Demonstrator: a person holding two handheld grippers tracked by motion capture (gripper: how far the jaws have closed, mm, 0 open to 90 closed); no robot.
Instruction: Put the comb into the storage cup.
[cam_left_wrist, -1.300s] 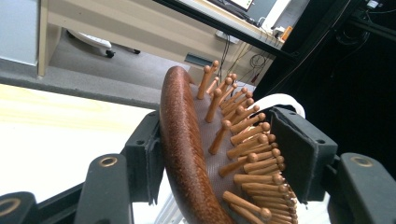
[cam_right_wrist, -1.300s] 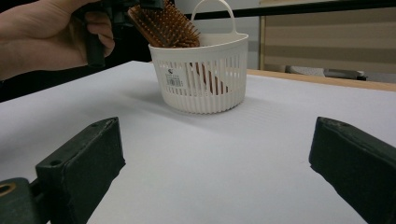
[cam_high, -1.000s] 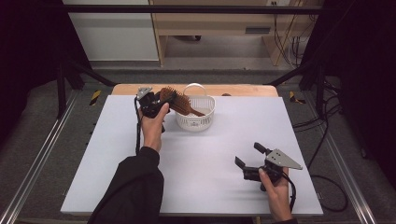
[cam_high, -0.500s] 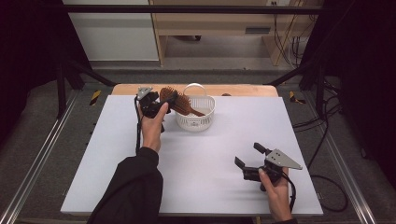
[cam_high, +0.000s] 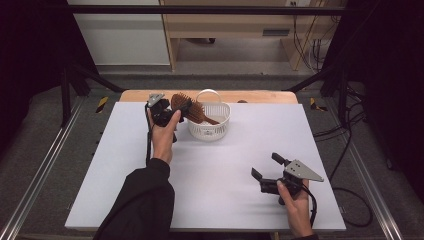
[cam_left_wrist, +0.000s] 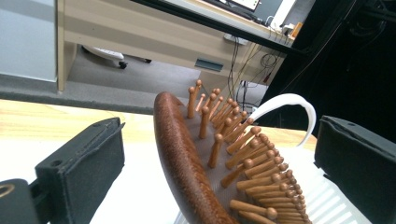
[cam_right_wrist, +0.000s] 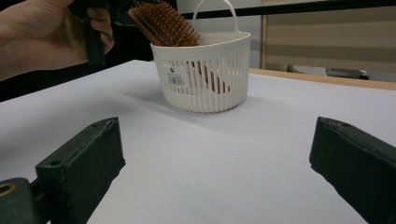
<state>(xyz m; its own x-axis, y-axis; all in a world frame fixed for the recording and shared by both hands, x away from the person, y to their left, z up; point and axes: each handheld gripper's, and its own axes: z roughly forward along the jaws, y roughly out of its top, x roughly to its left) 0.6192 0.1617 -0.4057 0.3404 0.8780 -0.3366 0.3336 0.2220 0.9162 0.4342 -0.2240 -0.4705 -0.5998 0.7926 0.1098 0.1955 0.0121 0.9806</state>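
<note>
A brown wooden hairbrush leans in a white slotted basket at the table's far middle, handle down inside and bristled head over the left rim. My left gripper is at that head. Its jaws have just been opening and now stand wide, with the brush head between them and clear of both pads. My right gripper rests open near the front right of the table, nothing between its fingers. It faces the basket.
The white tabletop has a wooden strip along its far edge. Past the table stand a wooden desk, cables on the floor and black frame rails at both sides. The basket's handle arches up behind the brush.
Both hands, the brush and the basket keep their places. The high view is too small to show the left jaws' spread changing.
</note>
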